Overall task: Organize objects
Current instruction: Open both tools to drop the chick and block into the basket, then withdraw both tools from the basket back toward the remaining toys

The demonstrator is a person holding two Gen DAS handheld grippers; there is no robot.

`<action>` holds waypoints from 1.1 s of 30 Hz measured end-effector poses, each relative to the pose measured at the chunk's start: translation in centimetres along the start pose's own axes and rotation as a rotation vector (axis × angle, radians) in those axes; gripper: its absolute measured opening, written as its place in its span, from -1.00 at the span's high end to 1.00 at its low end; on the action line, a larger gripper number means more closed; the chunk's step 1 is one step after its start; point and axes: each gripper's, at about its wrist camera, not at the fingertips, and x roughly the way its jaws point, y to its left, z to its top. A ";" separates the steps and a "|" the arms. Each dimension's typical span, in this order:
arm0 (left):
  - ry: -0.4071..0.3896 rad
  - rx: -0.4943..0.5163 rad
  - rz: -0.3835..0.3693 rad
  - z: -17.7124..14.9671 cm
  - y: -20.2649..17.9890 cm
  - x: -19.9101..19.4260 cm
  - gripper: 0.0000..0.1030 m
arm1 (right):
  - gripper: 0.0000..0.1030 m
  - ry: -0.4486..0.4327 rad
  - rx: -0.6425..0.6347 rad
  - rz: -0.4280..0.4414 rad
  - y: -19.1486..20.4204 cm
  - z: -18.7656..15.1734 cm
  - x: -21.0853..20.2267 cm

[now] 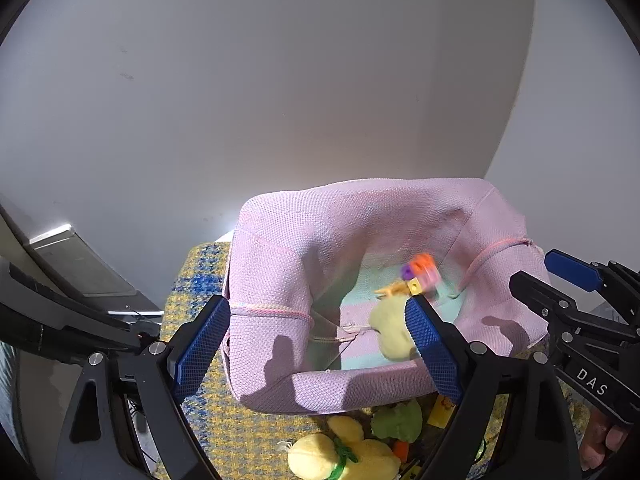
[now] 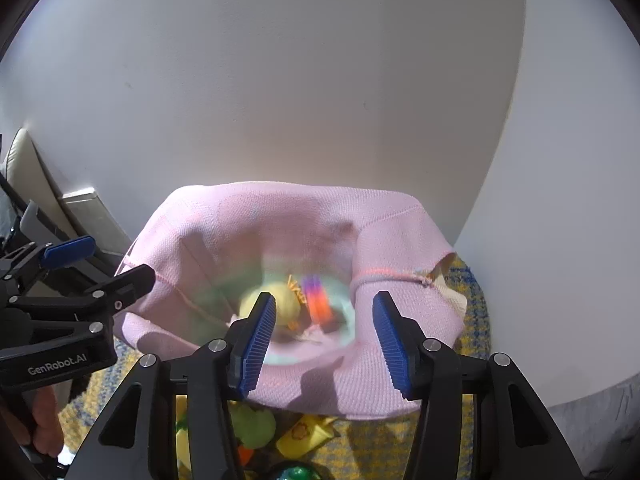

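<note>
A pink fabric basket [image 1: 280, 248] [image 2: 400, 240] stands on a yellow-and-blue woven mat [image 1: 200, 280]. Inside it lie a pale yellow plush [image 1: 390, 332] [image 2: 276, 304] and a small orange-and-purple cube toy [image 1: 420, 274] [image 2: 316, 300], which is motion-blurred. My left gripper [image 1: 316, 344] hangs over the basket's near-left wall, open, with nothing pressed between its blue pads. My right gripper [image 2: 326, 344] is over the near rim, open and empty. Each gripper shows in the other's view: the right gripper [image 1: 554, 280] by the basket's right side, the left gripper [image 2: 100, 266] by its left.
Loose toys lie on the mat in front of the basket: a yellow plush duck [image 1: 344, 452], a green plush [image 1: 398, 420] [image 2: 252, 424], a yellow block [image 1: 442, 412] [image 2: 304, 436] and a green ball [image 2: 296, 474]. A white wall rises behind. A hand [image 2: 44, 420] holds the left gripper.
</note>
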 end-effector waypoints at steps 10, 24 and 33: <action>-0.011 0.012 -0.004 -1.2 0.2 -2.7 -0.74 | 0.00 -0.018 -0.008 -0.010 0.8 -0.8 -2.7; -0.038 0.017 -0.020 -2.6 0.8 -7.0 -0.85 | -0.57 -0.064 0.026 -0.039 0.9 -3.0 -6.3; -0.031 -0.002 -0.025 -4.9 1.1 -7.9 -0.89 | -0.58 -0.048 0.039 -0.044 0.9 -5.1 -7.0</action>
